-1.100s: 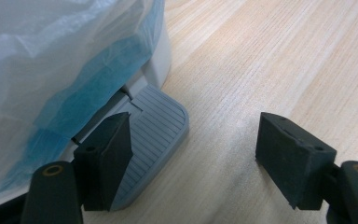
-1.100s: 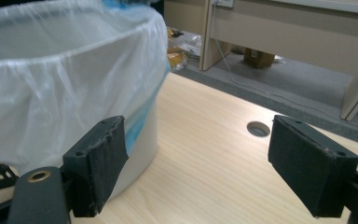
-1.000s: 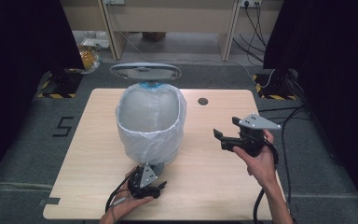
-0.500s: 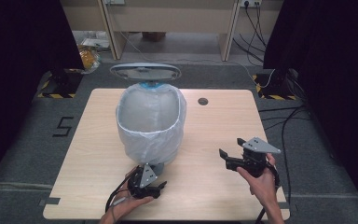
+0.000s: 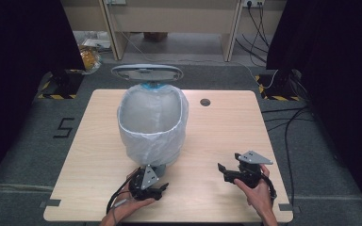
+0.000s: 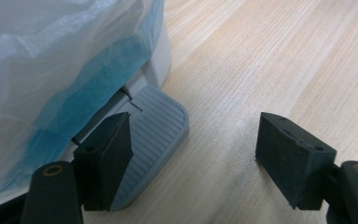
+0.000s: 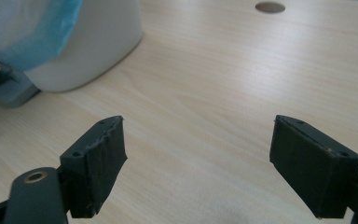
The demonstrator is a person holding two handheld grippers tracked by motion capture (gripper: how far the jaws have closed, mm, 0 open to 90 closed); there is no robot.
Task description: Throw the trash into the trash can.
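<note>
Black left claw point(image 5: 161, 189) open, touching grey pedal point(image 6: 151, 135)

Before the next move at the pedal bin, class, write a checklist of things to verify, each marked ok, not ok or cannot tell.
1. Left tool at the grey pedal: ok, one jaw rests over it.
2. Left tool open with nothing gripped: ok.
3. Right tool open and holding nothing: ok; its jaws have just been opening over bare wood.
4. Right tool apart from the bin: ok, a gap of table lies between.
5. Bin lid raised: ok, it stands up behind the bin.
6. Bag folded over the rim all round: cannot tell, the far side is hidden.
</note>
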